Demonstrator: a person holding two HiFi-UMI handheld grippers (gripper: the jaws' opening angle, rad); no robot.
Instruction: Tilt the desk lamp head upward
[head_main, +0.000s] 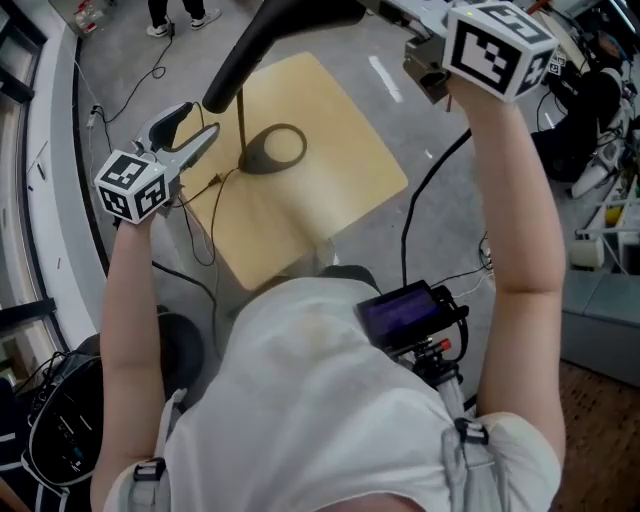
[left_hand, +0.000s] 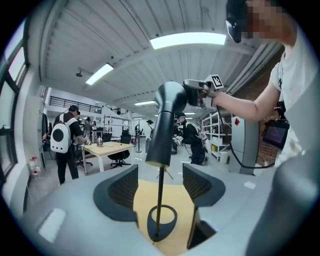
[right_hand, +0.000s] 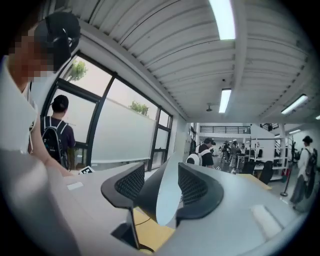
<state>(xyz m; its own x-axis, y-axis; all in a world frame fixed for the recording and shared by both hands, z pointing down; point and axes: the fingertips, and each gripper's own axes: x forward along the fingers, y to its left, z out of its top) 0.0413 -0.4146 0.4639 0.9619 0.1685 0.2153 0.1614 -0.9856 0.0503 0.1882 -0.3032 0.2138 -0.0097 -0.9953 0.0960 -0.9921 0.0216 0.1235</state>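
Seemingly clamping the lamp head (head_main: 270, 45), high above the worktop (head_main: 330, 190), between the right gripper (right_hand: 161, 187) jaws to lever it upward, with the left gripper (left_hand: 160, 175) jaws spread wide and empty near the thin stem (head_main: 241, 120), placed to steady the lamp.

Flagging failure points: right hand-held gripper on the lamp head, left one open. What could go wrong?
1. The left hand-held gripper is open, short of the pole, so nothing steadies it; lifting the head may tip or slide the base.
2. The right hand-held gripper grips the head near its rim and might slip off.
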